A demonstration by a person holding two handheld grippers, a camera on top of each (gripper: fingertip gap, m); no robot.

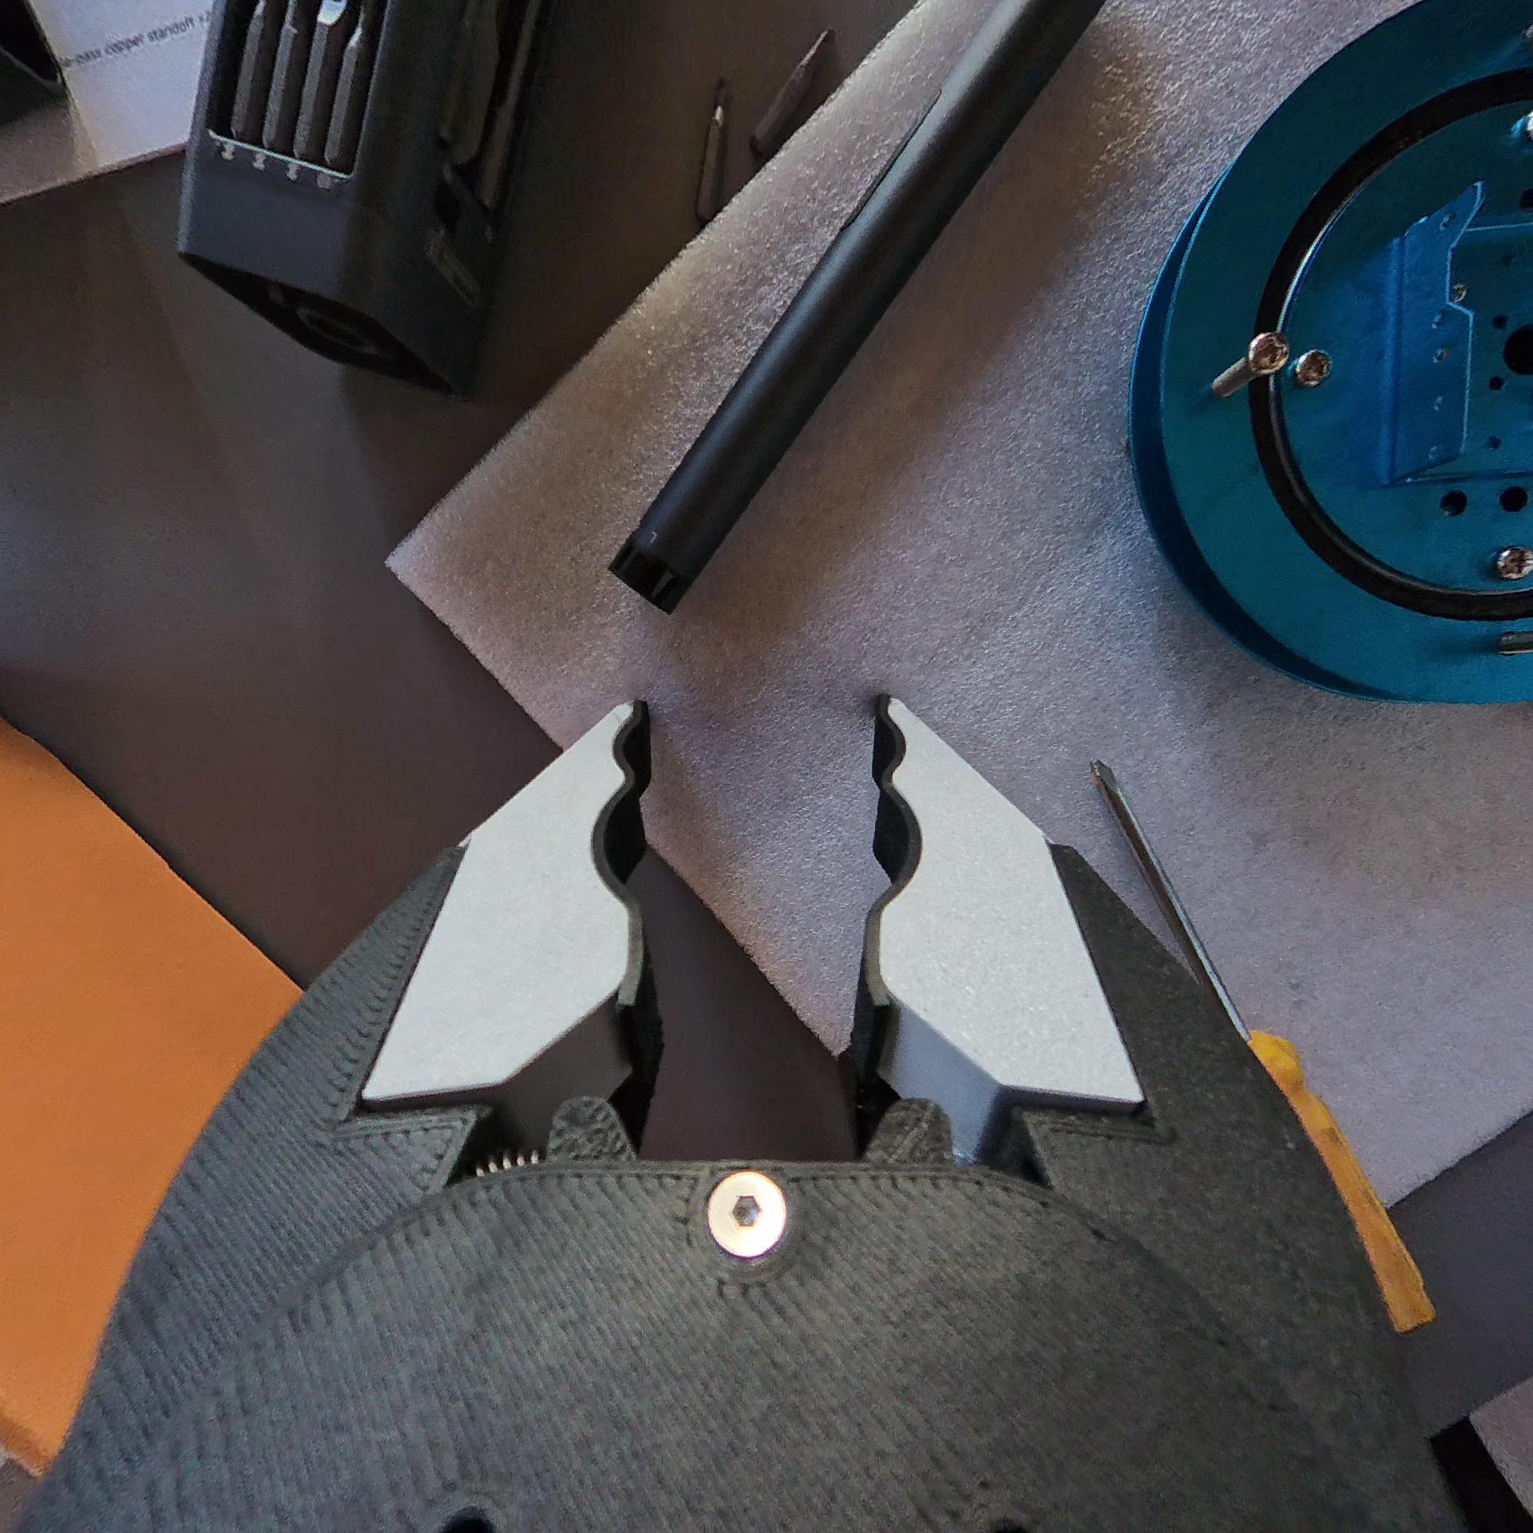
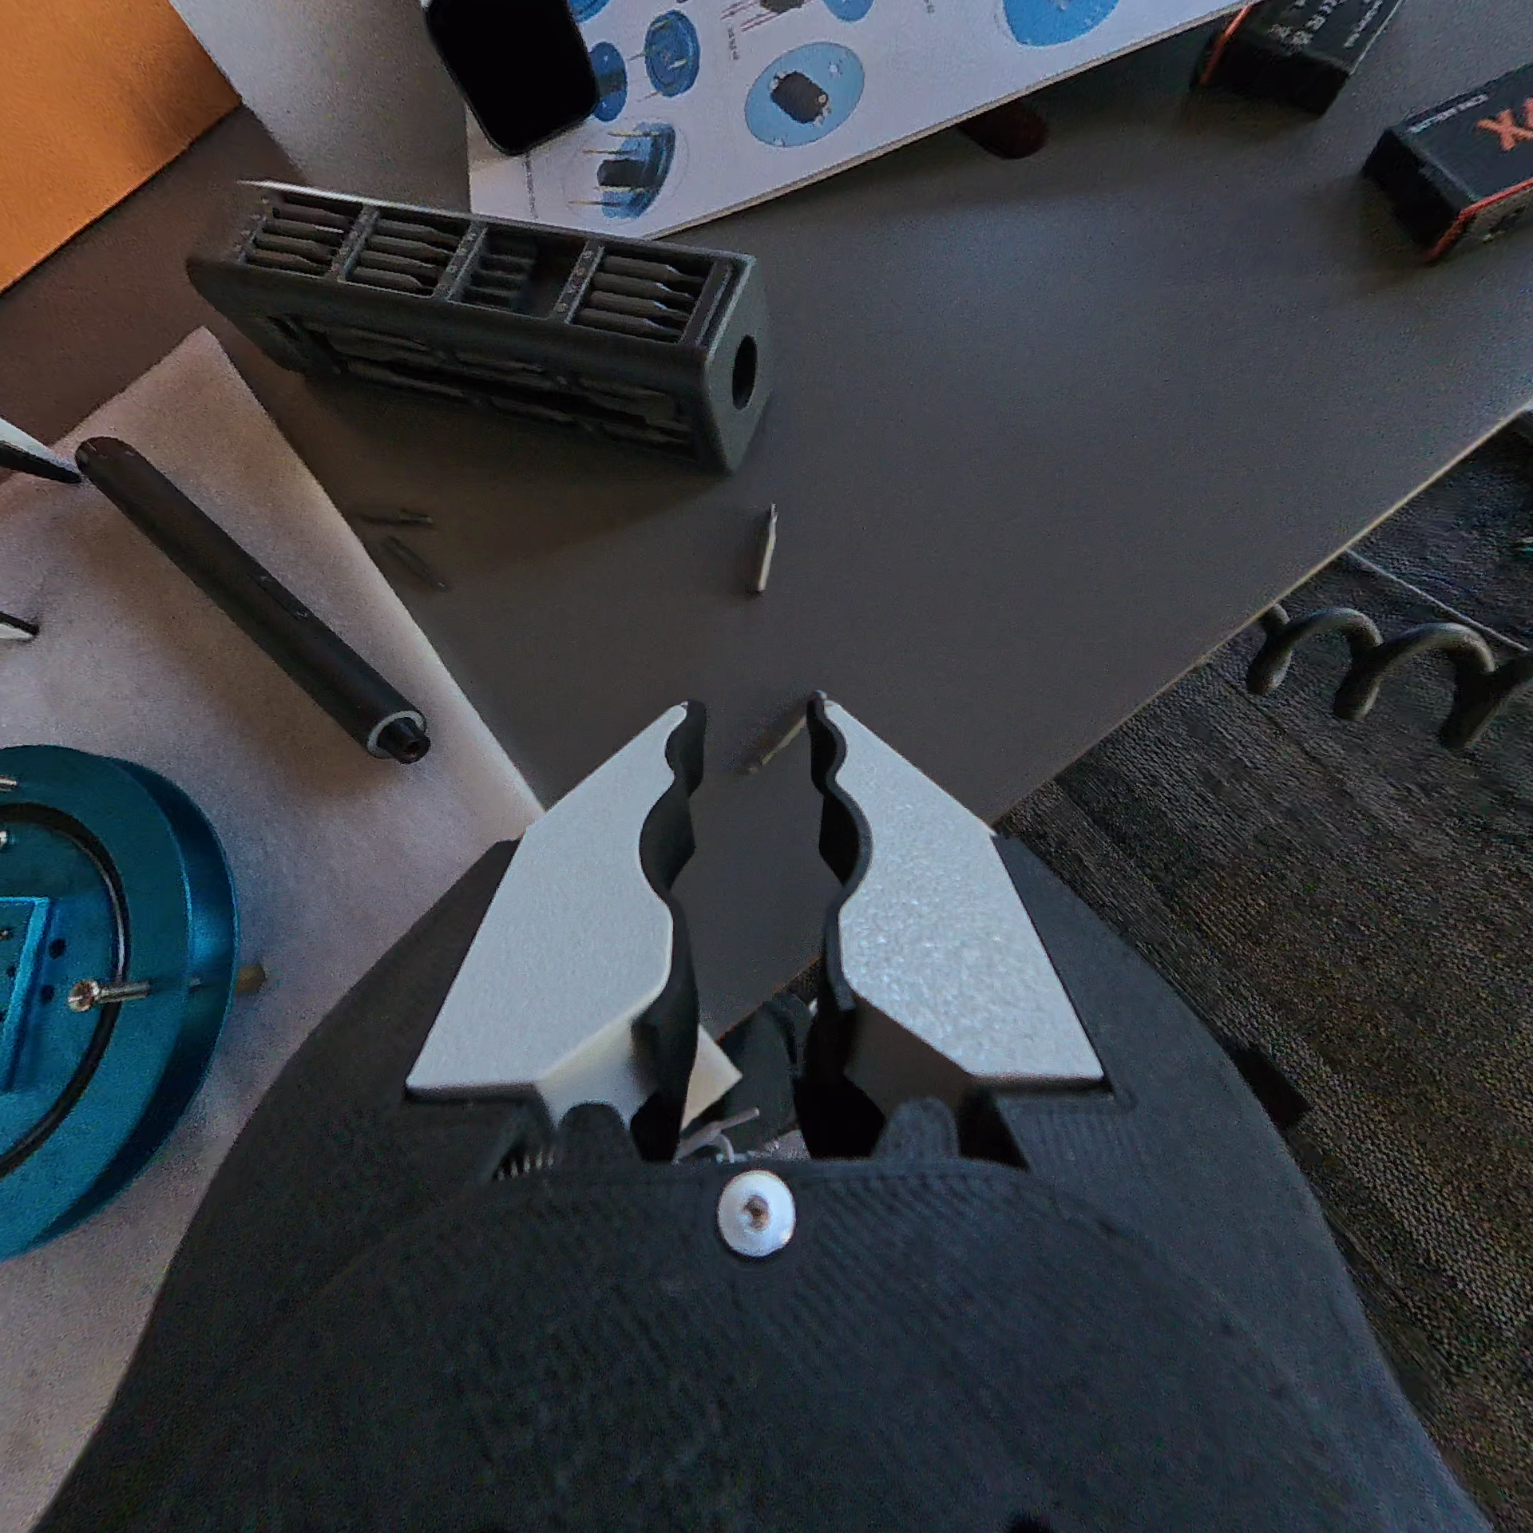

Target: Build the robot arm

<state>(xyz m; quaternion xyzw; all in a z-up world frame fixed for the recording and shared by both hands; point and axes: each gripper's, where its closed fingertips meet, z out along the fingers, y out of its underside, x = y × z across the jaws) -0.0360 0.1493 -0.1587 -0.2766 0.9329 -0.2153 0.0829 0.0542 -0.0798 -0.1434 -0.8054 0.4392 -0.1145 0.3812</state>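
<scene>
Bit [image 2: 773, 741] on the dark table [image 2: 1037, 431] lies just ahead of the right gripper [image 2: 756, 705], between its fingertips, jaws narrowly parted and holding nothing. A second bit [image 2: 763, 549] lies farther ahead, near the bit case [image 2: 498, 332]. Only this view shows the printed sheet [image 2: 829, 91], phone [image 2: 514, 66] and black boxes [image 2: 1460, 174]. The left gripper [image 1: 761, 705] hangs wide and empty over the foam mat [image 1: 995, 581], near the black driver [image 1: 829, 315]. Only there shows a yellow-handled screwdriver [image 1: 1178, 921]. The blue disc [image 1: 1203, 464] appears in both.
</scene>
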